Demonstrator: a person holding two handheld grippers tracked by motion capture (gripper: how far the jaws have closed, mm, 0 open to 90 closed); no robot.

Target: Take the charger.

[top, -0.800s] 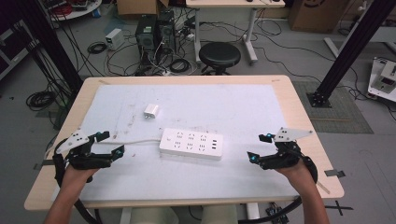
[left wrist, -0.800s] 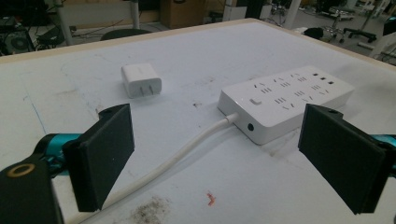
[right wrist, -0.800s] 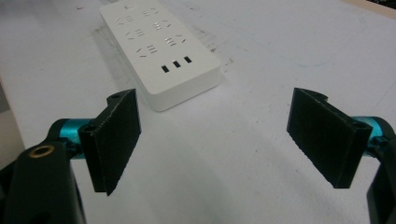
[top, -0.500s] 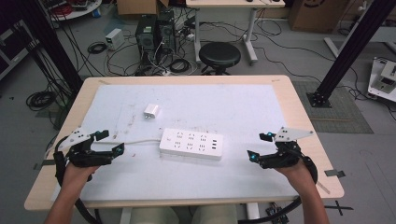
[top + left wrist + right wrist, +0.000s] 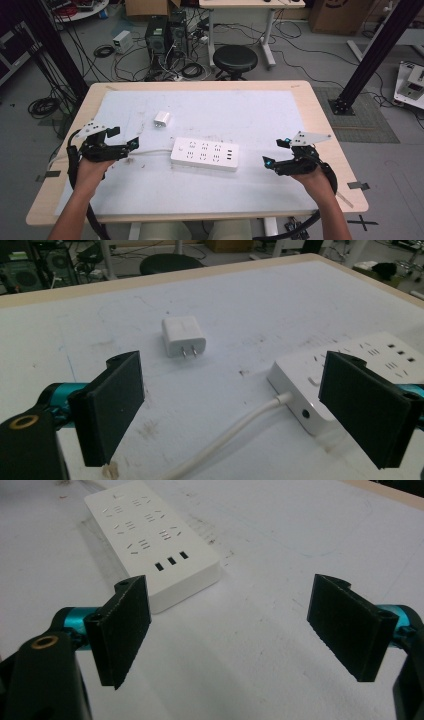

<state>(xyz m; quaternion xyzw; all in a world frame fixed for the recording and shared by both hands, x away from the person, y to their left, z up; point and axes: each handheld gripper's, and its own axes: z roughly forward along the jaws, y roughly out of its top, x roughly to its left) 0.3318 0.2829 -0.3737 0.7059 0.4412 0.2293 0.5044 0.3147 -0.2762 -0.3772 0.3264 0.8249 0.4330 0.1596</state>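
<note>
1. Hovering over the surface (image 5: 260,107), the left gripper (image 5: 126,145) has its jaws wide apart, nothing between them.
2. White charger (image 5: 183,336) lies ahead between those jaws; power strip (image 5: 204,154) is past the right-hand jaw.
3. Right gripper (image 5: 274,152) gapes too, strip beyond its left-hand jaw.

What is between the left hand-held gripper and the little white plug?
Nothing: only bare table lies between the left hand-held gripper and the plug, seen in the left gripper view.

Light was even and bright; the table (image 5: 260,115) glared pale. Soft shadows lay under the fingers (image 5: 125,630), which were slightly blurred.
</note>
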